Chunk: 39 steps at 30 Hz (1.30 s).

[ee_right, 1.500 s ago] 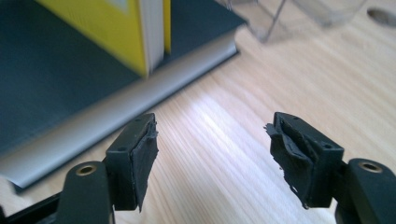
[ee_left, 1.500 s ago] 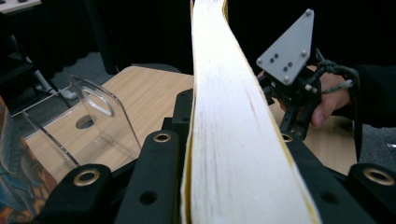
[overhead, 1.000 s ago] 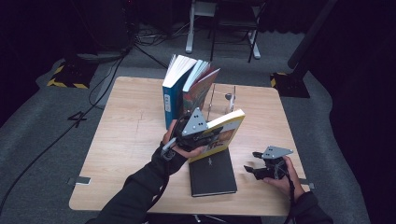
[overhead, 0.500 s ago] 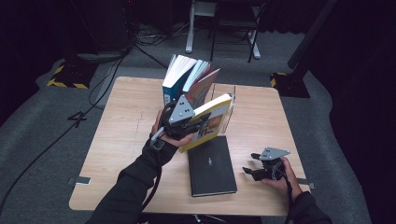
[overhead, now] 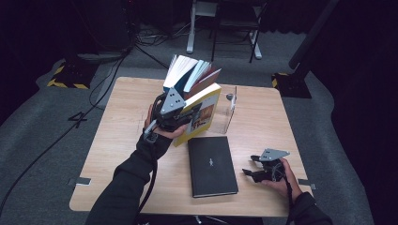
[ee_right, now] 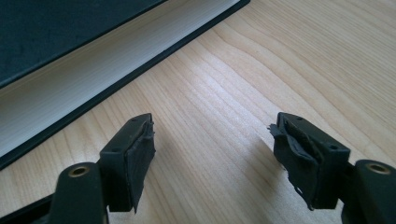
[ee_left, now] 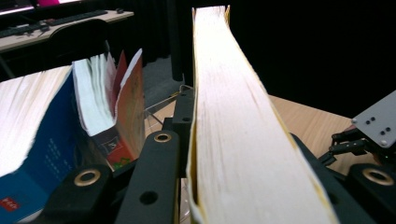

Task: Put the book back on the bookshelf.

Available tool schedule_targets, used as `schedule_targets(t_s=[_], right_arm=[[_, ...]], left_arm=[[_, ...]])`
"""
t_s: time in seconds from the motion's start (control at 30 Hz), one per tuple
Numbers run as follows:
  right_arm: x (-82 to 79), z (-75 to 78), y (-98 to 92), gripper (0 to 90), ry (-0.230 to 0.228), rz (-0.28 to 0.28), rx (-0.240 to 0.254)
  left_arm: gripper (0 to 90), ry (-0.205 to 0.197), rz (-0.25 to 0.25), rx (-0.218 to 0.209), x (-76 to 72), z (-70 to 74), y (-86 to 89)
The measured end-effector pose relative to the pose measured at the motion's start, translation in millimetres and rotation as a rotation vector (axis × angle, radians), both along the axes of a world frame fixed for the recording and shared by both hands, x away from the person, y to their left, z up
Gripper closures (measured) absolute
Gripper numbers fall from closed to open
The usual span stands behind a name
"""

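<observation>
Yellow book (overhead: 201, 115) — clamped between the jaws of the left gripper (overhead: 174, 117) and held upright above the wooden table (overhead: 117, 126), just right of the standing books. In the left gripper view its pale page edge (ee_left: 233, 121) runs up the middle, with a black jaw pressed against each cover.

Left to right in the high view: a row of leaning books (overhead: 190, 75) stands at the far middle of the table, with a blue-covered book (overhead: 170, 91) at its left end and a reddish one (overhead: 206, 79) at its right; the exact count in the row cannot be told, as the covers overlap. The yellow book sits against the right side of this row. Just right of it stands one clear bookend (overhead: 230, 110), upright, with bare table between it and the yellow book's lower edge. Nearer the person, one black book (overhead: 212, 165) lies flat, closed, cover up.

Farthest right, the right gripper (overhead: 256, 172) rests low over the table near the black book's right edge — its jaws stand apart with nothing between them, only wood grain (ee_right: 210, 121) showing in the gap, and the black book's page edge (ee_right: 93, 79) lies just beyond.

Count: one yellow book, one black book, one bookend, two grippers.
</observation>
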State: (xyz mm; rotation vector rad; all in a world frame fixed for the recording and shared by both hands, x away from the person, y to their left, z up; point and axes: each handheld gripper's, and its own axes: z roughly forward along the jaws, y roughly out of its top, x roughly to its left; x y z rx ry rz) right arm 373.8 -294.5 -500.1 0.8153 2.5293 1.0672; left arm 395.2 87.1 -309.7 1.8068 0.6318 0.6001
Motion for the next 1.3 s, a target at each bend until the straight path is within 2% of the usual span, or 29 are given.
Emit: schedule_targets(t_s=[0.13, 0.33, 0.4, 0.5, 0.53, 0.73, 1.0, 1.13, 1.3], right_arm=[[0.6, -0.5, -0.7, 29.5, 0.006, 0.0, 0.007], [0.8, -0.7, -0.8, 29.6, 0.008, 0.0, 0.01], [0.7, -0.7, -0.7, 29.6, 0.007, 0.0, 0.009], [0.7, -0.8, -0.3, 29.5, 0.007, 0.001, 0.01], [0.7, -0.8, -0.3, 29.5, 0.008, 0.001, 0.01], [0.4, -0.7, 0.0, 29.6, 0.008, -0.001, 0.009], [0.5, -0.8, 0.2, 29.6, 0.008, 0.003, 0.01], [0.2, -0.5, 0.8, 29.6, 0.004, 0.004, 0.006], [-0.1, -0.5, 1.5, 29.7, 0.0, 0.008, 0.005]], left_arm=[[75.0, 0.0, 0.037, 0.006, 7.5, -0.4, -1.4], [75.0, 0.002, 0.085, 0.044, 18.2, -1.7, -7.4], [75.0, 0.014, 0.101, 0.046, 22.7, -2.4, -10.2], [74.9, 0.016, 0.115, 0.051, 27.8, -3.8, -17.1], [74.9, 0.014, 0.126, 0.063, 30.9, -4.1, -21.2], [74.8, 0.033, 0.194, 0.061, 43.8, -8.2, -38.2], [74.8, 0.038, 0.243, 0.093, 57.3, -12.4, -60.2], [74.9, 0.034, 0.241, 0.154, 63.9, -13.8, -77.5], [74.8, 0.037, 0.25, 0.198, 69.2, -13.0, -87.6]])
